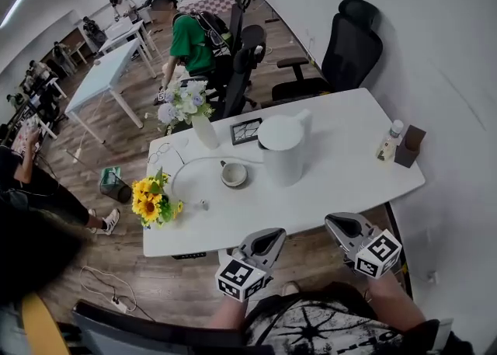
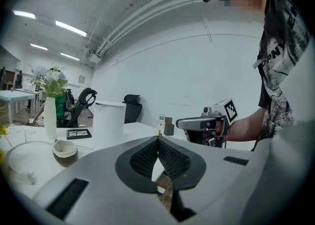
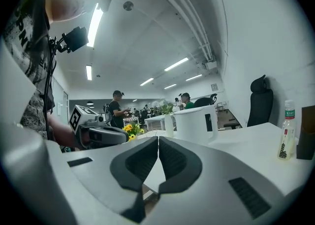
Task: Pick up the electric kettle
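Looking down from the head view, the white table (image 1: 349,190) is carrying one electric kettle (image 1: 283,151), white, upright and lidded, standing near the middle. Well to the left of the kettle, a bunch of sunflowers (image 1: 154,200) is sitting at the table's near edge. Left of the kettle and further back, a white vase (image 1: 205,131) is holding pale flowers, which is making two bunches in all. One bowl (image 1: 234,174) is resting just left of the kettle, apart from it, and one dark frame (image 1: 246,131) is lying behind and to the kettle's left. Well to the right of the kettle, one small bottle (image 1: 387,142) and one brown box (image 1: 408,146) are standing side by side.

Only this view is showing both tools at once. The left gripper (image 1: 273,234) and the right gripper (image 1: 335,223) are hanging off the table's near edge, well short of the kettle and touching nothing.

The left gripper view is adding what the overhead cannot: its jaws are pressing together with nothing between them, and the kettle is standing ahead and to the left. The right gripper view is showing its jaws closed and empty too. It is also catching the kettle's handle, which the left gripper view is not showing.
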